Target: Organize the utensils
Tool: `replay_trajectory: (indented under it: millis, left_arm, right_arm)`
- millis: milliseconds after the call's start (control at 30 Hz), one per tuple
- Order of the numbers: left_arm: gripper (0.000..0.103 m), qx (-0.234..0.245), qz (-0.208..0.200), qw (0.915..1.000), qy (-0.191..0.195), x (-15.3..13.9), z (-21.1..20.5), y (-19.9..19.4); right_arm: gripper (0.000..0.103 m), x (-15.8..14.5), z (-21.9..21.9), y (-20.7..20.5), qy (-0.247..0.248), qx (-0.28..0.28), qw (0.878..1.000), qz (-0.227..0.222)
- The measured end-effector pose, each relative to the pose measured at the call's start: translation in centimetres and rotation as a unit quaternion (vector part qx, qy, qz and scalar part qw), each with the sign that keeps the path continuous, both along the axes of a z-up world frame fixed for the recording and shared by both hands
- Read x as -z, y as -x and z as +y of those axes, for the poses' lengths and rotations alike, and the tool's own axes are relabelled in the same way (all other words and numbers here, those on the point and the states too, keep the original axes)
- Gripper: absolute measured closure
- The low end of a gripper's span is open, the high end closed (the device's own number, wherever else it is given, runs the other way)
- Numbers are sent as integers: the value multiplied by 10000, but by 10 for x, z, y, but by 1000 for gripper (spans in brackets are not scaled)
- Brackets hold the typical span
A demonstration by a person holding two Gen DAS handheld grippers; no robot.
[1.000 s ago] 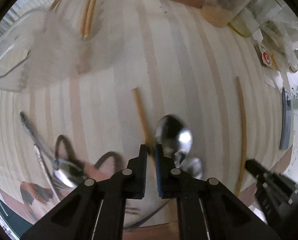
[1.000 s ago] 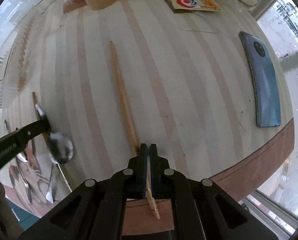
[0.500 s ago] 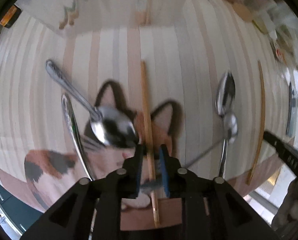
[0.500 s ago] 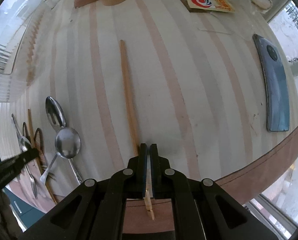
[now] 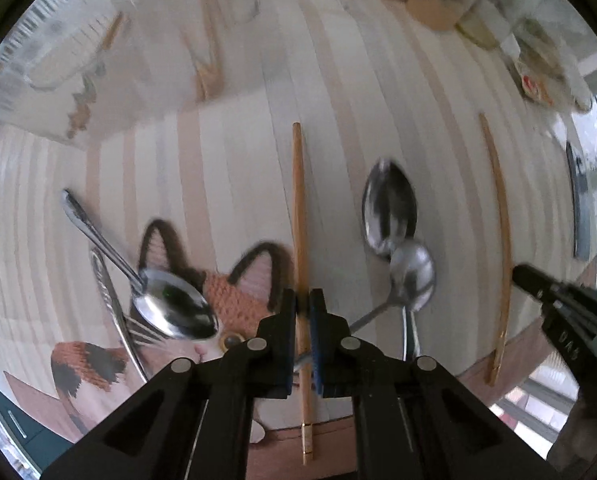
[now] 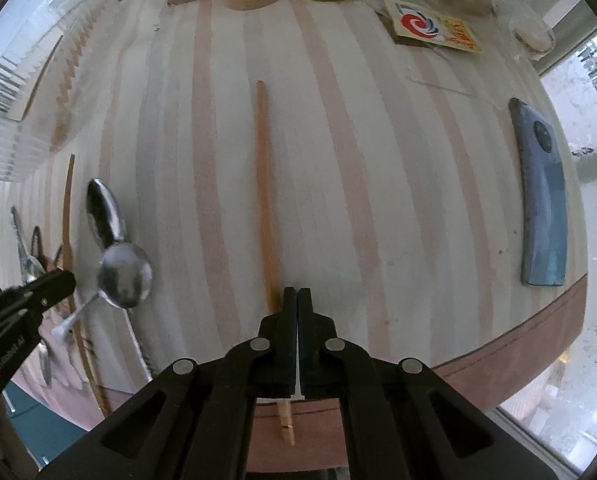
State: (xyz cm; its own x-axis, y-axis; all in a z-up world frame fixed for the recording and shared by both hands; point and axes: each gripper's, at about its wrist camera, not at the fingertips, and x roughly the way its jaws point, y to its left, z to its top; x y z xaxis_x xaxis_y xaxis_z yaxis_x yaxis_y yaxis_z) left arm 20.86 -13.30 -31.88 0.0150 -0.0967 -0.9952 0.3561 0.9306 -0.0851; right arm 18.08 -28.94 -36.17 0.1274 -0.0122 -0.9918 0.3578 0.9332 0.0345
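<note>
My left gripper is shut on a wooden chopstick that runs straight ahead between its fingers over the striped tablecloth. Two spoons lie crossed just right of it, and another spoon and a further metal utensil handle lie on the left over a cat picture. A second chopstick lies further right; in the right wrist view this chopstick passes just left of and under my right gripper, whose jaws are closed with nothing visibly between them.
A clear ribbed plastic tray holding chopsticks stands at the back left. A blue phone lies at the right. Jars, a pad and packets crowd the far edge. The brown table edge is close below.
The left gripper swung from the spoons to the chopstick and closed on it; it now sits more central. The right gripper stayed shut near the second chopstick, with the view shifting slightly.
</note>
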Motion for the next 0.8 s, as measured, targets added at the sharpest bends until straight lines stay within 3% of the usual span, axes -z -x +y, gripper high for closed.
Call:
replay_trajectory:
  millis: [200,333,500,633,800]
  left_arm:
    - [94,251,-56,9995,-159,-2,5,16]
    - [99,130,-152,9995,-243,-7,-8,31]
    - [99,49,-803,9967,-134,-50,-15,32]
    - [99,14,-1333,9910,-102,-92,-14,38]
    - [99,-101,-1839,9829,47,-124,21,-8]
  right_arm:
    - [103,-2,-7,2,-92,-118,9999,67]
    - [102,-2,-3,-6,74,-209,9996,162]
    - [103,-11,1,-3,-115,-4,9998,-178]
    - [103,-36,-1,3,17,82,9981,-614]
    - [103,-60,5,5,129,16,9955,-944]
